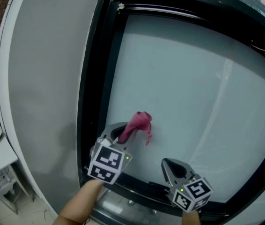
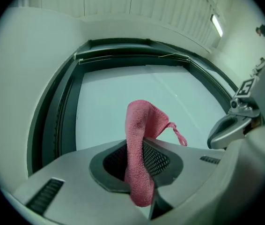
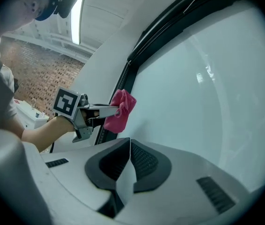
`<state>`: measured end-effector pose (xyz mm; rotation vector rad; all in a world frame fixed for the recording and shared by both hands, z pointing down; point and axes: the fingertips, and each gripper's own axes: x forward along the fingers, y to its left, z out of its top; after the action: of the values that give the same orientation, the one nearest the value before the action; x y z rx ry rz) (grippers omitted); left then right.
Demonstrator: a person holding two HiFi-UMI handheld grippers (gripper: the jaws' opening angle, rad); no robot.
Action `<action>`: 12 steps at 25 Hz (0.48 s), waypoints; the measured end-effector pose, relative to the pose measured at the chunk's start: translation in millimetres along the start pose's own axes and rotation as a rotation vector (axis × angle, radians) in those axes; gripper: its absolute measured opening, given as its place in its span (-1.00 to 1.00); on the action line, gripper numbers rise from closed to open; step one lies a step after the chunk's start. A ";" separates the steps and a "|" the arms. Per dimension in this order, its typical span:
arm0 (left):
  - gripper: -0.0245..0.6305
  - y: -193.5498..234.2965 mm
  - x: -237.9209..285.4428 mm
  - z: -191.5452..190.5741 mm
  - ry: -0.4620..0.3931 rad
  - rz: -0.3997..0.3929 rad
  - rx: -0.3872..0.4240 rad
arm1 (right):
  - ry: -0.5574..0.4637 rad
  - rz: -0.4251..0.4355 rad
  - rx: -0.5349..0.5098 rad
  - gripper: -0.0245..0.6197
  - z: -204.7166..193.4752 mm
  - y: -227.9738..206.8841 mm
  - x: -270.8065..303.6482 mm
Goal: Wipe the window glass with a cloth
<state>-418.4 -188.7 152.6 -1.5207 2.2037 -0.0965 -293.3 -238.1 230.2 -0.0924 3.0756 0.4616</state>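
Now: left hand-held gripper (image 2: pixel 141 165) clamps pink cloth (image 2: pixel 139 135), plain in own view; right hand-held gripper (image 3: pixel 127 165) closed, empty.

Left gripper: the grey, two-jaw left gripper (image 2: pixel 139 162) has its jaws clamped on a pink terry cloth (image 2: pixel 141 125), which stands up out of them.
Left hand: the bare left hand (image 1: pixel 84 197) grips the handle, and the forearm (image 3: pixel 41 134) reaches in from the lower left of the head view.
Right gripper: the grey, two-jaw right gripper (image 3: pixel 128 159) has its jaws pressed together with nothing between them.
Right hand: only a sliver of the right hand (image 1: pixel 191 219) shows at the bottom edge.
Relative pose: the two grippers are side by side and apart, the right one lower, both pointing forward.
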 end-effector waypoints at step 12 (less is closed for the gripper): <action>-0.71 104.7 34.1 132.6 -0.128 0.249 0.088 | -0.108 0.098 -0.077 -0.90 54.8 10.2 21.3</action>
<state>-465.2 -152.8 -9.4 -1.1627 2.2346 -0.0159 -314.1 -213.4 180.0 0.0792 2.9667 0.5696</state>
